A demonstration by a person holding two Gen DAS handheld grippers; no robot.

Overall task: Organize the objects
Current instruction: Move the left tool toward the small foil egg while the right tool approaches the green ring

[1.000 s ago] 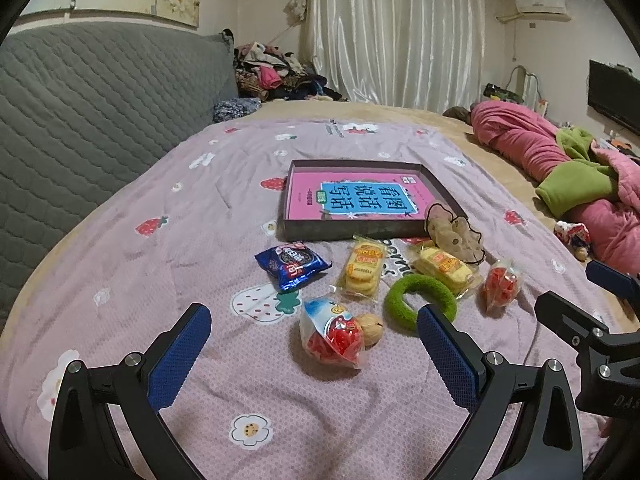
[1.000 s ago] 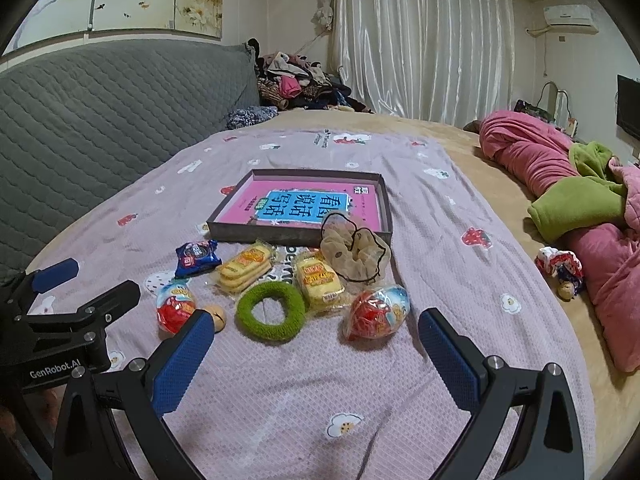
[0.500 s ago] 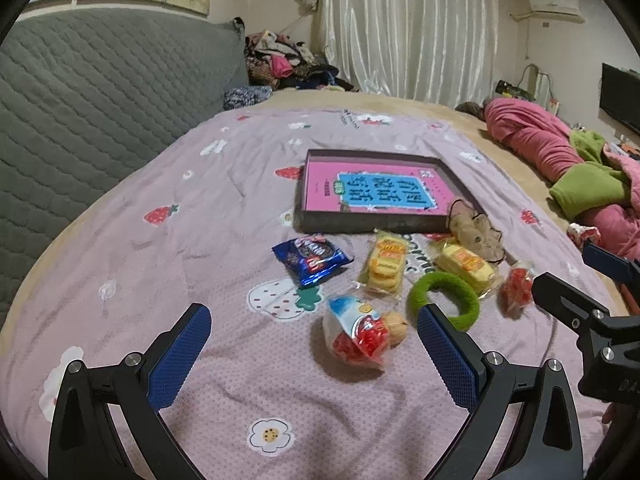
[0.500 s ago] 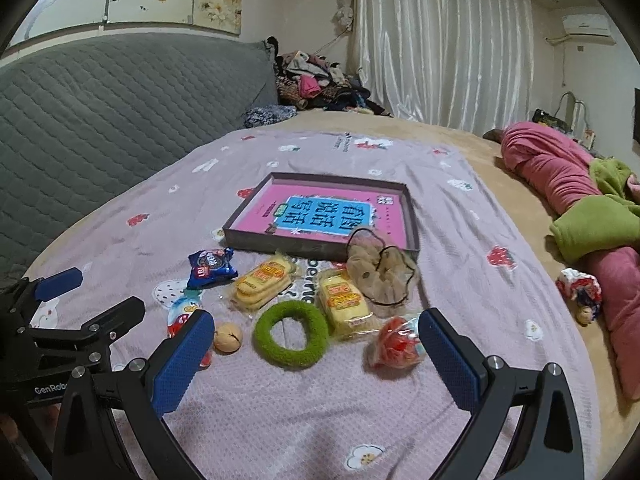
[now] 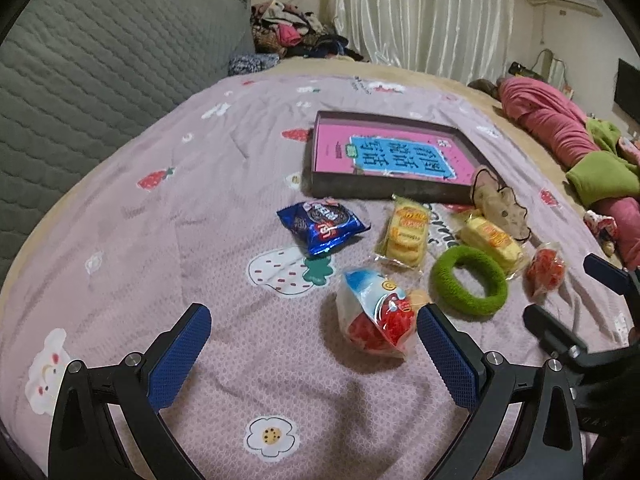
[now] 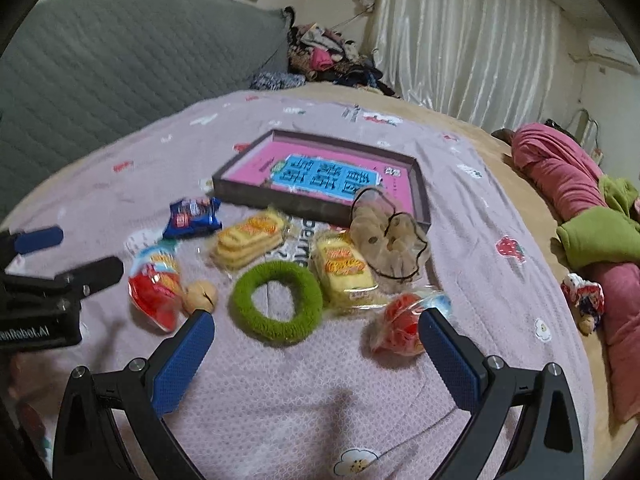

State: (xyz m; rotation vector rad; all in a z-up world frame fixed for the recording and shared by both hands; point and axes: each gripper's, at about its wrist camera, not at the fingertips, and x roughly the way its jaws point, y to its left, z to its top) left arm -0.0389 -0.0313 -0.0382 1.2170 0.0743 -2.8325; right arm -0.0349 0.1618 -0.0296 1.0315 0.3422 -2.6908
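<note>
From the left wrist view, the left gripper (image 5: 314,338) hangs low over the bedspread (image 5: 168,208) with its jaws spread wide and empty; the red-and-white snack bag (image 5: 374,314) lies just beside the right finger, the blue cookie packet (image 5: 322,229) farther off, the green ring (image 5: 469,280) to the right, and the shallow box (image 5: 390,160) with its pink book at the far side; the right gripper's dark fingers show at the right edge. From the right wrist view, the right gripper (image 6: 316,338) is likewise released and empty above the bed; the green ring (image 6: 278,300) sits between and beyond its fingers, a red wrapped snack (image 6: 404,320) touches the right finger, two yellow cake packs (image 6: 250,240) lie nearer the box (image 6: 320,172), and a beige scrunchie (image 6: 388,240) rests against the box's near right corner.
</note>
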